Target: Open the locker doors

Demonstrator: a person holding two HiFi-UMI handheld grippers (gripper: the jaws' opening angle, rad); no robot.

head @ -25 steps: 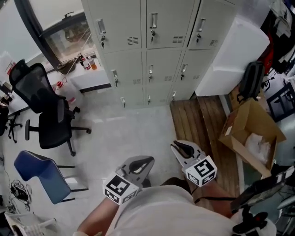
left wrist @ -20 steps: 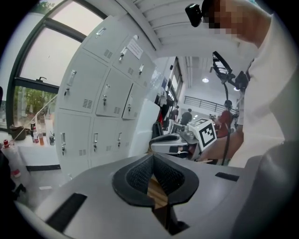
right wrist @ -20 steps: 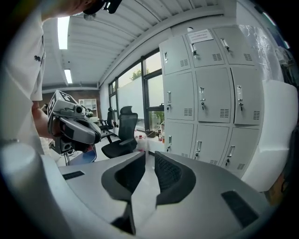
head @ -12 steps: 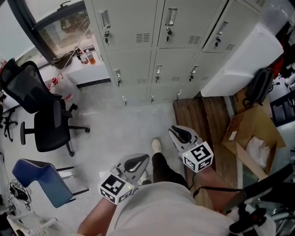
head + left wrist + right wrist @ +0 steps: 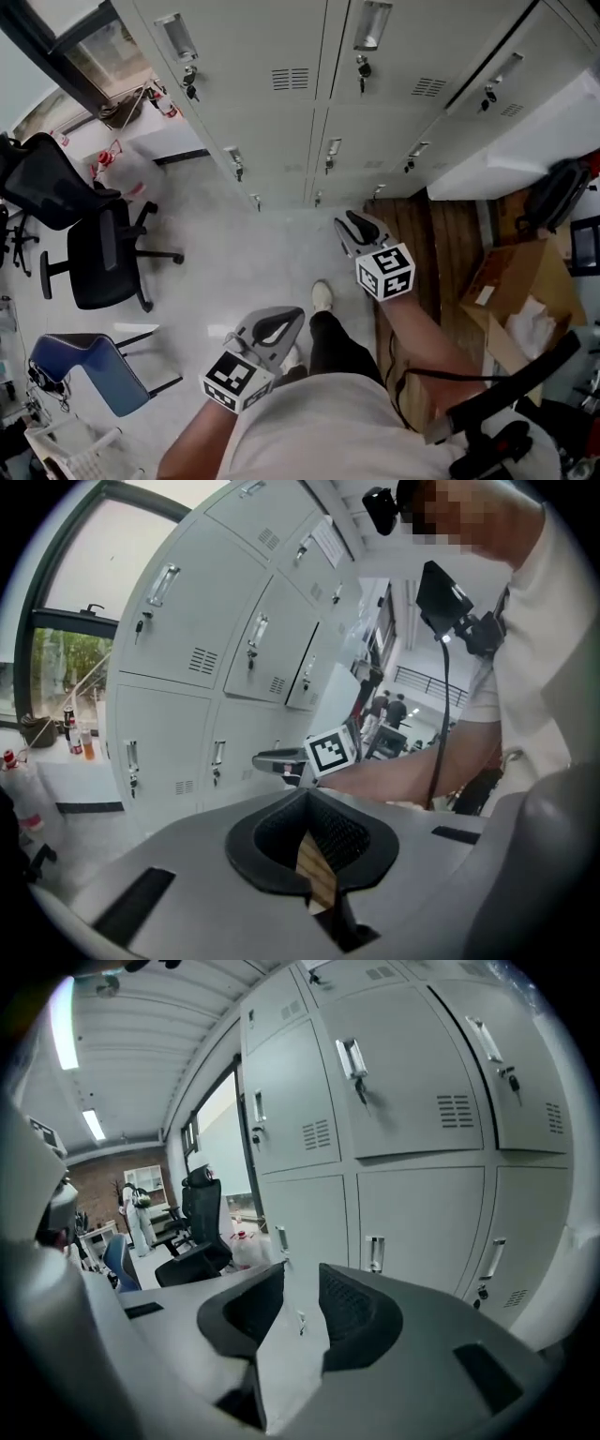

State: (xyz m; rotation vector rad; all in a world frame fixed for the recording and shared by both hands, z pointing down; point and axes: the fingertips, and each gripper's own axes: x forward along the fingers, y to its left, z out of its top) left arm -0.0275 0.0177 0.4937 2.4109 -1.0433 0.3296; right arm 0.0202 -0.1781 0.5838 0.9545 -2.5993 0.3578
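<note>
Head view: the bank of grey lockers (image 5: 281, 56) filled the top of my frame, every door in sight closed, with a handle and a hanging key on each. The right gripper (image 5: 360, 225) reached ahead toward the bottom row without touching it. The left gripper (image 5: 277, 326) sat lower in the frame, just beside the wearer's body.

Only the right gripper view settled that tool's state. Its jaws had just been opening and stood partly apart, with nothing between them and only a strip of locker front (image 5: 412, 1082) beyond.

In its own view the left gripper (image 5: 306, 797) had its tips pressed together and held nothing. That view also caught the right gripper (image 5: 267, 758) from the side, held out in front of the lower lockers (image 5: 187, 639), a relation the head view flattened. A window sill at that view's left edge carried what looked like bottles (image 5: 77, 741), too small for me to be sure.

The open cardboard box (image 5: 525, 300) showed only from above. The black office chair (image 5: 103, 248) appeared there and again, small, in the right gripper view (image 5: 197, 1232).

The head view cut off the lockers' upper rows. The wearer's torso hid the floor underfoot, apart from one shoe (image 5: 322, 295).
</note>
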